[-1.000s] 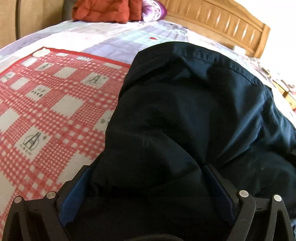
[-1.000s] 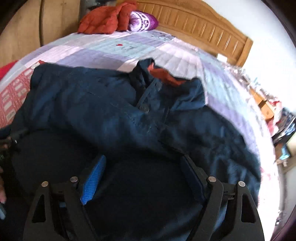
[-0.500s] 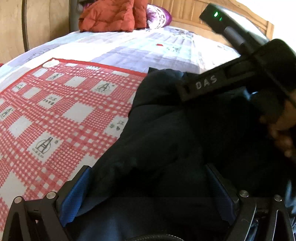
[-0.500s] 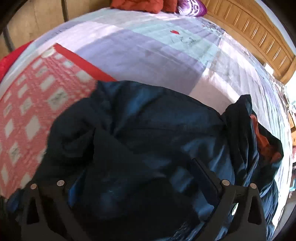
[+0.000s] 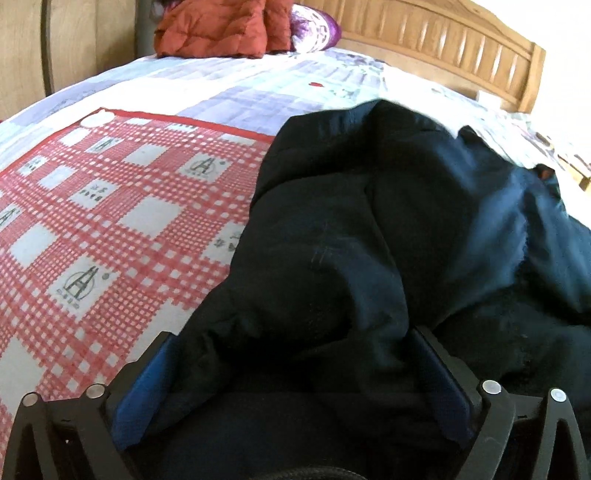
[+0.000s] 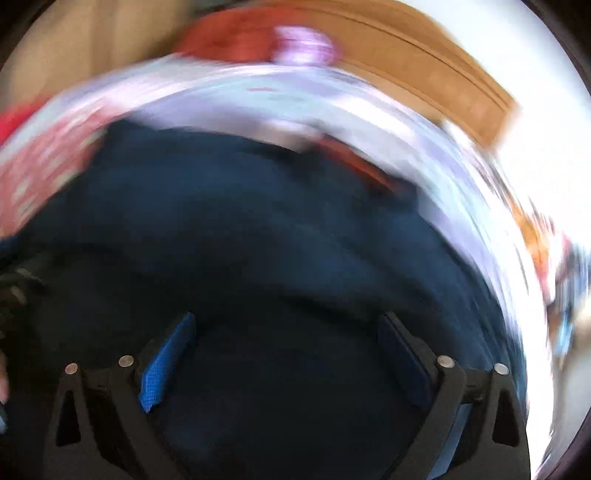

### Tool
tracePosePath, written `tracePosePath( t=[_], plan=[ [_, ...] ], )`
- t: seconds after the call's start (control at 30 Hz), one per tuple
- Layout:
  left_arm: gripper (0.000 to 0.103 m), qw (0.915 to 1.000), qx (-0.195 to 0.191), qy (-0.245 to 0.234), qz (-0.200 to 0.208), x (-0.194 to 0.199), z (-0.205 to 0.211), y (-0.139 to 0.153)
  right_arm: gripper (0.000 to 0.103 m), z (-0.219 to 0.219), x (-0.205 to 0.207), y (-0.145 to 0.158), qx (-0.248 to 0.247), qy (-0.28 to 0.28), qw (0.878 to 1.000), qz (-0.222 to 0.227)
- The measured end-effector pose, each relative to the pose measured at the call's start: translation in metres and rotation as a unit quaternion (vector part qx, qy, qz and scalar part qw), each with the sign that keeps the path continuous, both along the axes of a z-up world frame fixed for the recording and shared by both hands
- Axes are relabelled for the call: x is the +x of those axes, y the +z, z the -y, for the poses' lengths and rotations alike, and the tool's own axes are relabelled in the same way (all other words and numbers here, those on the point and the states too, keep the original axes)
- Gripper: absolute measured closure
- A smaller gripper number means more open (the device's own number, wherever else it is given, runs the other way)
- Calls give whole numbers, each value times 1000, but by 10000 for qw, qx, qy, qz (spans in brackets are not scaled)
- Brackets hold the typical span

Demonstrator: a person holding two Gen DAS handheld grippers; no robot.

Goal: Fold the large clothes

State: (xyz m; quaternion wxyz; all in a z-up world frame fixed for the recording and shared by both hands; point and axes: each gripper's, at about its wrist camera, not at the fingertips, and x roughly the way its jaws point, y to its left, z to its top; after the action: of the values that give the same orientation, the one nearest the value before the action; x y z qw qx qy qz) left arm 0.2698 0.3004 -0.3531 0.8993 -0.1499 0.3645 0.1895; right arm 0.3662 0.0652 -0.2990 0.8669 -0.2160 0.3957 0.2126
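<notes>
A dark navy jacket (image 5: 369,221) lies crumpled on the bed, a bit of its orange lining (image 5: 543,171) showing at the far right. My left gripper (image 5: 291,334) is pushed into its near edge, jaws wide apart, fabric bunched between the fingers; the left blue pad (image 5: 147,384) is mostly bare. The right wrist view is smeared by motion. There my right gripper (image 6: 288,317) hovers over the jacket (image 6: 258,221), jaws wide and closing, both pads free of the cloth beneath them.
A red-and-white checked cloth (image 5: 110,221) covers the bed left of the jacket. A red quilted garment (image 5: 214,29) and a purple pillow (image 5: 314,29) lie by the wooden headboard (image 5: 443,37). Pale patchwork bedding (image 5: 258,88) stretches beyond the jacket.
The right gripper, which crossed the left wrist view half a second ago, is gone from it. The jacket's top is now rumpled with lining showing. The right view has swung and blurred.
</notes>
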Motion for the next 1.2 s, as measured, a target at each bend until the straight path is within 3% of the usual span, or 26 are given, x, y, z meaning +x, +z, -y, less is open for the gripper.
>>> tracePosePath(
  t=[0.07,0.13,0.23,0.33,0.4,0.47,0.53,0.6,0.63,0.67,0.77,0.83,0.93,1.1,1.2],
  plan=[
    [2,9999,135,-47,-51,3,5,1,7,61,7,9,103,-527,9985,99],
    [2,9999,86,-21,-79,4,3,-1,7,92,11,17,-266,-1144,9921,442],
    [2,9999,53,-23,-109,5,1,0,8,136,19,29,404,-1925,9804,69],
    [2,9997,-89,-20,-224,6,-3,6,9,114,-10,50,538,-1450,9867,502],
    [4,9997,98,-29,-230,5,2,23,9,85,-35,56,707,-727,9935,525],
    [4,9989,346,-272,142,-1,18,49,9,48,-60,49,402,137,9974,581],
    [3,9956,559,-615,430,4,38,72,9,35,-60,33,54,363,9976,585],
    [3,9924,712,-916,422,23,53,80,9,49,-42,15,-174,-51,9990,410],
    [3,9919,740,-976,330,33,56,79,10,73,-20,9,98,-445,9989,147],
    [3,9922,711,-1022,63,53,56,70,10,94,-1,6,385,-746,9965,-6],
    [0,9894,422,-1087,-864,95,44,19,10,110,29,9,106,-963,9951,195],
    [0,9925,56,-1076,-575,90,33,5,5,120,45,7,189,-1106,9937,18],
    [0,9924,206,-1129,-454,78,37,7,5,147,59,-4,557,-1292,9894,-367],
    [1,9939,163,-1058,-248,46,45,21,5,141,32,3,335,-1245,9917,8],
    [1,9925,103,-1210,-158,18,55,26,5,139,-4,28,506,-1208,9896,596]
  ],
)
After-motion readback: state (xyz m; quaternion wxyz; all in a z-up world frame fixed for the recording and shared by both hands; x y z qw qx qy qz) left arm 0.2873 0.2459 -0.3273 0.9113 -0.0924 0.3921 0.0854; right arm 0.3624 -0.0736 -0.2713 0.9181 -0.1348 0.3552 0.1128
